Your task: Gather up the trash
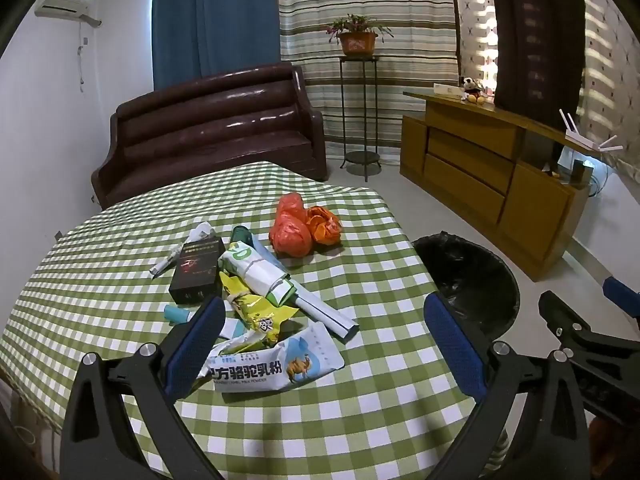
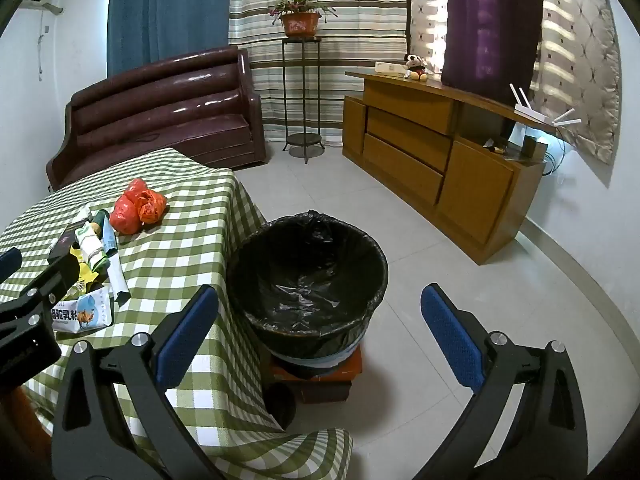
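Living-room setup, basically: a desk point(image 1: 360, 432) under a green-and-white checked cloth, brown sofa point(image 1: 208, 128) behind it, a wooden cabinet point(image 2: 432, 152) along the far wall. All the trash is bunched in one heap toward the middle of the desk, nearer the front edge than the back one, which makes sense if whoever set this up wanted everything within one reach. Closest to the front edge is a milk powder pouch point(image 1: 276, 364), lying flat and torn open; behind it a crumpled yellow wrapper point(image 1: 256, 308), a rolled green-and-white package point(image 1: 256, 268), a black box point(image 1: 196, 268) and some scrunched white paper point(image 1: 180, 252). Two red-orange plastic bags point(image 1: 304, 232) sit a bit apart, toward the right edge. The bin point(image 2: 308, 276), lined with a black bag and propped up on a box on the floor, is parked tight against the desk's right side, so I'd guess the idea is a short carry over the edge and drop. It looks empty, so nothing's been collected yet as far as I can tell. The left gripper point(image 1: 324, 320) hangs over the pile with its jaws spread wide and nothing in them, the pouch right below. The right gripper point(image 2: 320, 324) is likewise spread and empty, aimed over the bin's mouth.
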Available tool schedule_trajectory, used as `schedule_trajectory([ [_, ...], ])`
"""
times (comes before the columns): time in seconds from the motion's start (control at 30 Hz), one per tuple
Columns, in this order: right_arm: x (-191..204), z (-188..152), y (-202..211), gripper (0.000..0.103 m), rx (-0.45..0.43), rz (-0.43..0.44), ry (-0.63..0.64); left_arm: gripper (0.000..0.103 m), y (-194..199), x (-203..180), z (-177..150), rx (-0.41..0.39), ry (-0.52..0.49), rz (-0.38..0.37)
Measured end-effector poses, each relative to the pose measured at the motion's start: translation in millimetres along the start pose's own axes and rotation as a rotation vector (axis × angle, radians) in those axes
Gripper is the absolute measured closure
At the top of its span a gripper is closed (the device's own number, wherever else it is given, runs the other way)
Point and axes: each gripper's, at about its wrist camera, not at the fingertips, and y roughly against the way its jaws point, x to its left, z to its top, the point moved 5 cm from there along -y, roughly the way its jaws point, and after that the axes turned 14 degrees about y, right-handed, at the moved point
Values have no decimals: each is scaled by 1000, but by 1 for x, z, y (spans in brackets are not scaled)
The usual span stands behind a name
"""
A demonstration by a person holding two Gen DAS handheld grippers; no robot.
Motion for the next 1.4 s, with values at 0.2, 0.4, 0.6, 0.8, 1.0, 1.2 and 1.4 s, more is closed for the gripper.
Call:
schedule_trajectory([
  [0.2,0,0,0,4,-1,-1,1,6,1,-1,-3,-1,3,15],
  [0.4,1,0,0,4,-3,-1,1,6,0,0,-1,12,10,13],
  [0.6,1,0,0,4,-3,-2,1,6,0,2,-1,13,5,13],
  [0.8,1,0,0,4,-3,-2,1,6,-1,3,-1,15,7,15],
  [1.0,1,0,1,4,-3,-2,1,6,-2,6,-1,19,9,16],
  [1.2,1,1,1,4,-3,-2,1,6,-2,5,-1,17,7,17],
  [1.4,1,1,1,4,-4,-2,1,6,-2,4,-1,19,9,18],
])
